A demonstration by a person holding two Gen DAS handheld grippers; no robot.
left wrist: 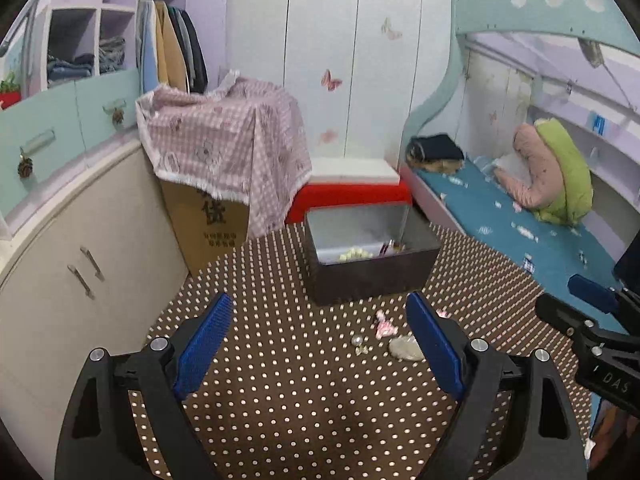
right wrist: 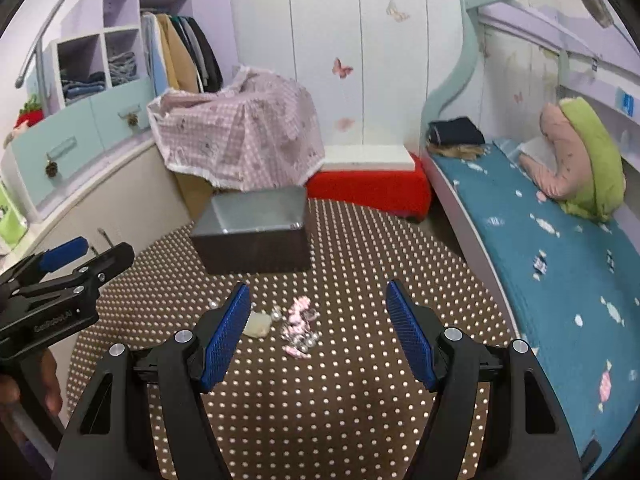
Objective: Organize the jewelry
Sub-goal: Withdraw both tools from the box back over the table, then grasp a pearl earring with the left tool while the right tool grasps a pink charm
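Note:
A dark jewelry box [left wrist: 372, 276] stands open on the polka-dot table [left wrist: 304, 400], with pale beads [left wrist: 354, 255] and small items inside. In front of it lies a loose pile: a pink piece [left wrist: 385, 326], pearls [left wrist: 357, 340] and a pale pouch [left wrist: 405, 347]. My left gripper [left wrist: 320, 298] hovers open over the table, the pile just inside its right finger. My right gripper [right wrist: 318, 286] is open above the same pile [right wrist: 298, 330] and pouch [right wrist: 258, 324]. The box [right wrist: 256, 236] sits beyond, showing a grey face. Each gripper appears in the other's view [left wrist: 572, 302] [right wrist: 92, 256].
A cardboard box under a pink checked cloth [left wrist: 224, 148] and a red stool [left wrist: 348, 196] stand behind the table. Cream cabinets [left wrist: 80, 264] run along the left. A bed with a teal sheet [right wrist: 560, 272] borders the table's right side.

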